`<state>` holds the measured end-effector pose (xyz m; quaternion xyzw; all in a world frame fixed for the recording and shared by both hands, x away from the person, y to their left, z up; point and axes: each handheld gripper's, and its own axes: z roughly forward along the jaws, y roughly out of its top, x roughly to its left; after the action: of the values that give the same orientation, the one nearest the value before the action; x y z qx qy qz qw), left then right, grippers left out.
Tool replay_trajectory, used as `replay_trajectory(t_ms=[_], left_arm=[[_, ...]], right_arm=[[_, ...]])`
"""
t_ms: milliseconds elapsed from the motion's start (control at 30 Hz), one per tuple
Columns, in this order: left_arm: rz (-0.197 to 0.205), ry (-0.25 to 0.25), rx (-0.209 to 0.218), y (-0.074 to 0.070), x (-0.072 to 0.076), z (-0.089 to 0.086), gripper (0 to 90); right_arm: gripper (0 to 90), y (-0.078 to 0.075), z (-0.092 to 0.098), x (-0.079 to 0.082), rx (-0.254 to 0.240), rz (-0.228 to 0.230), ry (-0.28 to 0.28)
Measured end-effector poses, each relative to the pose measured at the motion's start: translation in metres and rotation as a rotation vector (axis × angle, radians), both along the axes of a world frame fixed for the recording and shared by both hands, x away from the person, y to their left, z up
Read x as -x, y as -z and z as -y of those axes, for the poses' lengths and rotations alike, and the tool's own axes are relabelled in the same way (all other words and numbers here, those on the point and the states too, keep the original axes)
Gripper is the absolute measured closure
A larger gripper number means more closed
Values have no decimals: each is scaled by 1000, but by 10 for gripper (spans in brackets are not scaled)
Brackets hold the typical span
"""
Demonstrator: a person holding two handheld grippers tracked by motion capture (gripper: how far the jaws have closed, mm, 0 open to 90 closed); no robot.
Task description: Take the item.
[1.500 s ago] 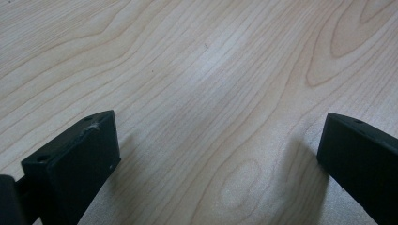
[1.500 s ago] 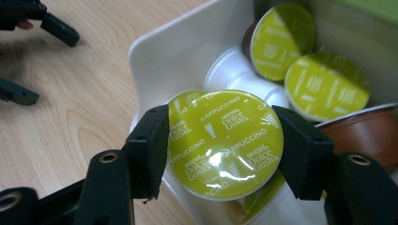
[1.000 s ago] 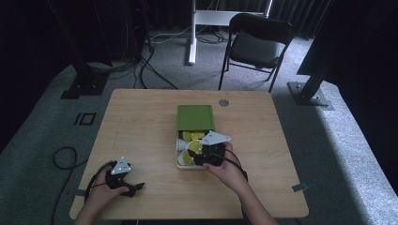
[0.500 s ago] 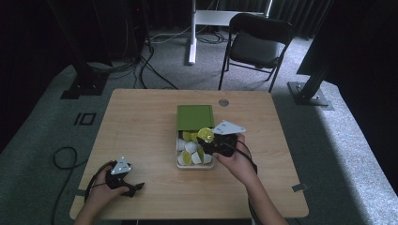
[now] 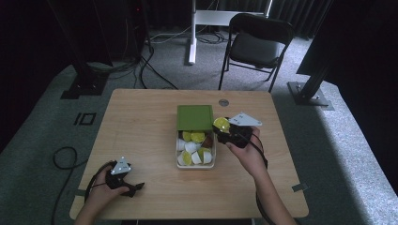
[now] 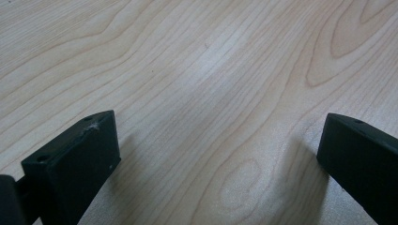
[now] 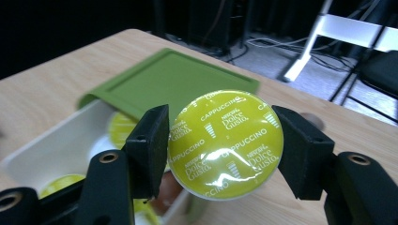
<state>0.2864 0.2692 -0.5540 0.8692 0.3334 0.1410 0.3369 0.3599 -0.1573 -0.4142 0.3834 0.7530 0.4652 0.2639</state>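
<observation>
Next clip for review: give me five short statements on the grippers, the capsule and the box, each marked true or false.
1. The right hand-held gripper is shut on a yellow-green capsule. True.
2. The capsule's foil reads "Espresso". False: it reads "Cappuccino".
3. The left hand-held gripper is shut on a capsule. False: its jaws stand wide apart over bare table.
4. The white box holds more capsules. True.
5. The green lid covers the whole box. False: it sits at the far end, leaving the capsules below it exposed.
</observation>
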Motion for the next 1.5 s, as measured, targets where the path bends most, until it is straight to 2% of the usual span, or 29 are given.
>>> replay_trajectory(t_ms=[167, 433, 500, 967, 1200, 1433, 1500], left_arm=[[-1, -2, 2, 0, 0, 0, 5], [-1, -1, 1, 0, 0, 0, 5], [-1, 0, 0, 0, 0, 0, 5], [-1, -1, 1, 0, 0, 0, 5], [-1, -1, 1, 0, 0, 0, 5], [-1, -1, 1, 0, 0, 0, 5], [-1, -1, 0, 0, 0, 0, 5]], right_arm=[[402, 7, 13, -9, 3, 7, 59], [402, 25, 27, -21, 2, -10, 131], [401, 36, 33, -27, 0, -28, 161], [401, 92, 53, -50, 3, -104, 269], [401, 115, 61, -59, 24, -130, 301], [400, 134, 66, -66, 21, -168, 319], [401, 136, 67, -66, 9, -161, 323]])
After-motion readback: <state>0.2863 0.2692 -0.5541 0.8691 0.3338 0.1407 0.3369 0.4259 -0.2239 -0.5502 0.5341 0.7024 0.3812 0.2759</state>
